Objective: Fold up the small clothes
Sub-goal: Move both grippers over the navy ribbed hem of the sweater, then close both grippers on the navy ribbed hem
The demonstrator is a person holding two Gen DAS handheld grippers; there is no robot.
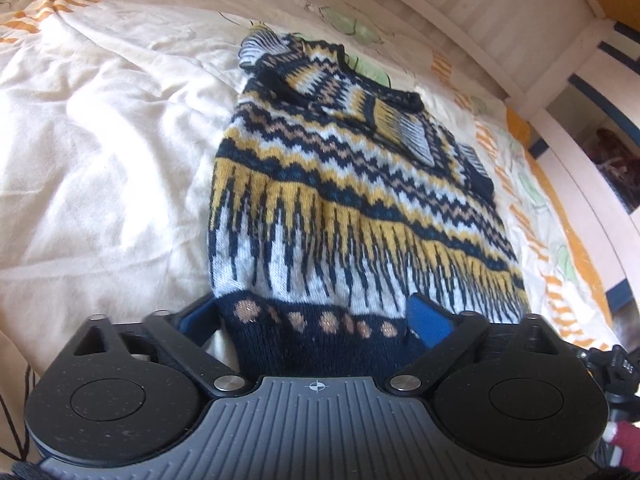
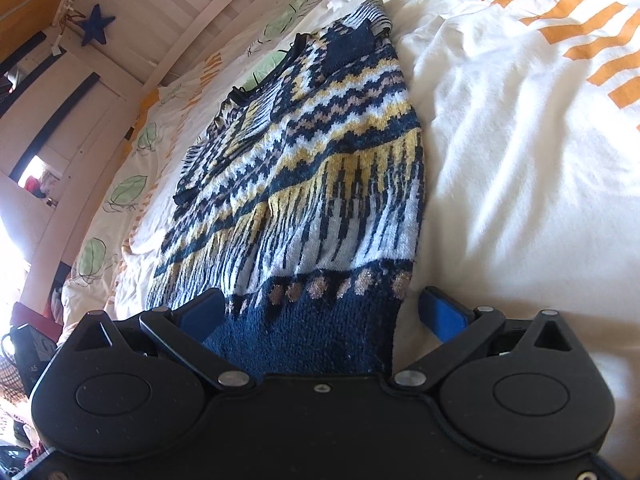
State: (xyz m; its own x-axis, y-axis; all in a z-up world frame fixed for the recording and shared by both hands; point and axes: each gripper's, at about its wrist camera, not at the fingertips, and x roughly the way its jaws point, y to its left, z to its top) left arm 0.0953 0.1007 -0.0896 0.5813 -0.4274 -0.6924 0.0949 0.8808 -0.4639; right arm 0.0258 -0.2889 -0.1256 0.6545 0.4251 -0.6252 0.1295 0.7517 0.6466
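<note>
The patterned sweater [image 1: 340,184] is lying flat on the white duvet [image 1: 100,152], sleeves folded in over the chest, its dark dotted hem [image 1: 320,332] pointing toward six o'clock. The left gripper [image 1: 316,320] is sitting right at that hem, blue pads [image 1: 430,320] spread apart, the hem's corner lying between them, nothing pinched. The right gripper [image 2: 324,312] is doing the same at the other corner, jaws standing wide around the hem, its pad at three o'clock clear of the knit. Up at twelve o'clock, the white bed rail [image 1: 500,12] is curving past.
</note>
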